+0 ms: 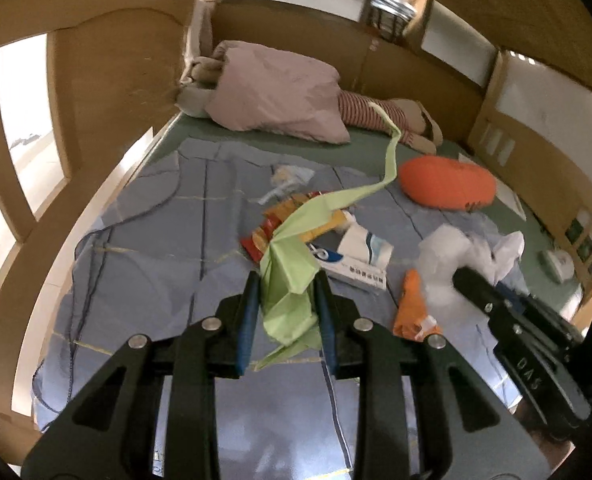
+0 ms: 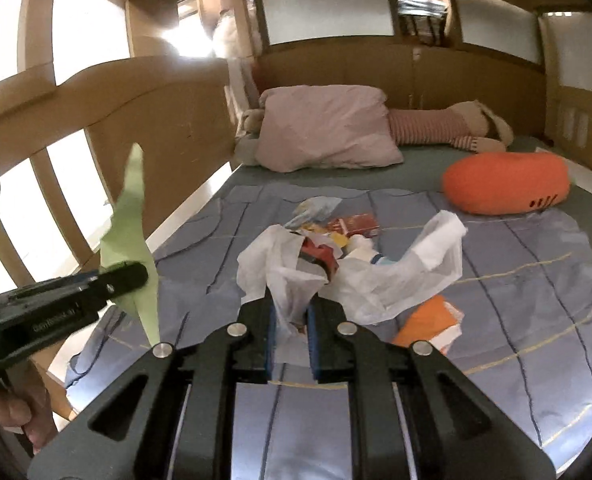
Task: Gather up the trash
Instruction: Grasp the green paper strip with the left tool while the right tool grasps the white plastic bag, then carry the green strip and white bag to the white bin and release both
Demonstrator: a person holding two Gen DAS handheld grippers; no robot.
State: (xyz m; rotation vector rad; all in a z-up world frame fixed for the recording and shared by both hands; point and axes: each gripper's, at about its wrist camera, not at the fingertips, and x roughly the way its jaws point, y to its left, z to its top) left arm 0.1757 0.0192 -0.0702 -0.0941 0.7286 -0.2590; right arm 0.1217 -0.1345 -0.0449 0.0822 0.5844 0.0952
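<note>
Left gripper (image 1: pixel 283 300) of ours clamped on a crumpled light-green paper strip (image 1: pixel 292 280) lifted above the blue quilted bedspread (image 1: pixel 144 264), our right gripper (image 2: pixel 290 320) pinching a thin white plastic bag (image 2: pixel 375 280), red and yellow wrappers (image 1: pixel 268 232), white carton (image 1: pixel 355 268), orange packet (image 2: pixel 431 326) littering the spread, orange cushion (image 2: pixel 503 182) beyond.

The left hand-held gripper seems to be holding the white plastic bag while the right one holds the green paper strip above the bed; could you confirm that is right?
Not quite: the two are swapped. The left hand-held gripper is shut on the green paper strip, as the left wrist view shows, and the right hand-held gripper is shut on the white plastic bag, as the right wrist view shows. Both are indeed above the bed.
</note>
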